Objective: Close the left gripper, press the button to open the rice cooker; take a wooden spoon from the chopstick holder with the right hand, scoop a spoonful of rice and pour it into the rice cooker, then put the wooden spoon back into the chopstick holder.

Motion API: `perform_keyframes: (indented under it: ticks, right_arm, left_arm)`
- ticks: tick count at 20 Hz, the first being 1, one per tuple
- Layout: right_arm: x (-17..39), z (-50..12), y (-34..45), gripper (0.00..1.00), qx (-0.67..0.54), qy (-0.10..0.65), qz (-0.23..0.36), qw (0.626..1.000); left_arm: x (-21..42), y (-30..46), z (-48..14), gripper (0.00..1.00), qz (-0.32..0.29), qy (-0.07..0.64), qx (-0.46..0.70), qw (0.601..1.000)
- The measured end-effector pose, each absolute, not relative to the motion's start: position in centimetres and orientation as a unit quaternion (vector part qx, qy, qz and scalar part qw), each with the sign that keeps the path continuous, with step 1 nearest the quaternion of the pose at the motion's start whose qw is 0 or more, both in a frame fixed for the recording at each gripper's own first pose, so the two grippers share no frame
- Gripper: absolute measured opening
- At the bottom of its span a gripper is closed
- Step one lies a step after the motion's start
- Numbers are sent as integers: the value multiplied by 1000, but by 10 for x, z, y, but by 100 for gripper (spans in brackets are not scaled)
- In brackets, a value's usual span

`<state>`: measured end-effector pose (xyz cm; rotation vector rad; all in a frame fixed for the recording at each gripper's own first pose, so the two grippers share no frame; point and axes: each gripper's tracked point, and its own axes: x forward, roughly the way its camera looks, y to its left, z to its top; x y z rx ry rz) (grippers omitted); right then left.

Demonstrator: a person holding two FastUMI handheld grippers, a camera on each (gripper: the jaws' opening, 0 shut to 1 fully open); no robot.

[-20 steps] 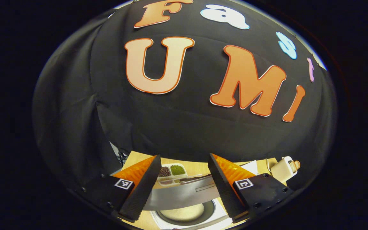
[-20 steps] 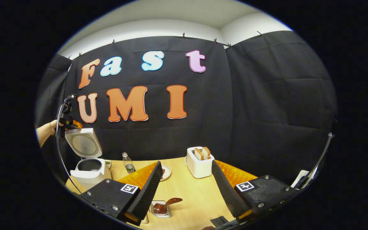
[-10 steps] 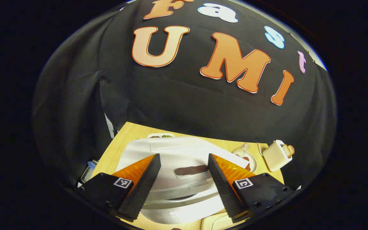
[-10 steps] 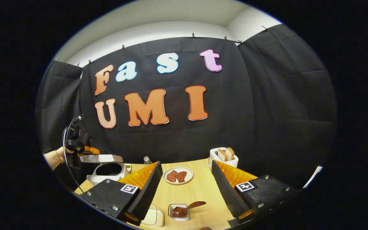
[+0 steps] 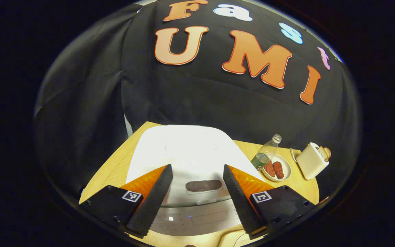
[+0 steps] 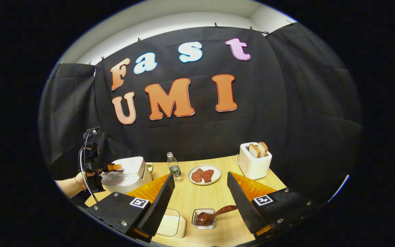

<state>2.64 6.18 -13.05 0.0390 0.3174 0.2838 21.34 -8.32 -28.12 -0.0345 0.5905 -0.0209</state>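
Observation:
The white rice cooker (image 5: 183, 151) stands with its lid down, and a dark oval button (image 5: 204, 185) sits at the lid's front. My left gripper (image 5: 197, 168) hangs open just above that front, one finger on each side of the button. In the right gripper view a hand (image 6: 74, 183) holds the left gripper (image 6: 113, 167) at the front edge of the rice cooker (image 6: 129, 171). A brown wooden spoon (image 6: 214, 214) lies bowl-down in a small clear holder (image 6: 203, 219) on the table. My right gripper (image 6: 200, 175) is open above and behind it, holding nothing.
A white lidded box (image 6: 170, 223) sits left of the holder. Behind stand a plastic bottle (image 6: 174, 168), a plate (image 6: 214, 171) with two pieces of meat, and a white toaster (image 6: 254, 164) with bread. The wooden table (image 6: 197, 195) ends at the black cloth wall.
The rice cooker lid has swung down from fully open to shut, and my left gripper came down with it. The right gripper's view shifted slightly, bringing the spoon and holder closer.

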Motion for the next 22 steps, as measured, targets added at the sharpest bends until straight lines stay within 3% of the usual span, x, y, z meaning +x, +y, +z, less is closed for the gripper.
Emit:
perform_keyframes:
  ticks: [5,14,22]
  right_arm:
    - [31,-136,51,95,32,169,126,977]
    - [39,-138,37,95,33,166,106,980]
    - [53,-79,43,95,-13,105,107,989]
  left_arm:
    - [213,-81,-299,100,-5,298,46,953]
    - [216,-83,-286,100,-17,302,39,952]
    - [174,-53,-136,100,-39,192,-10,981]
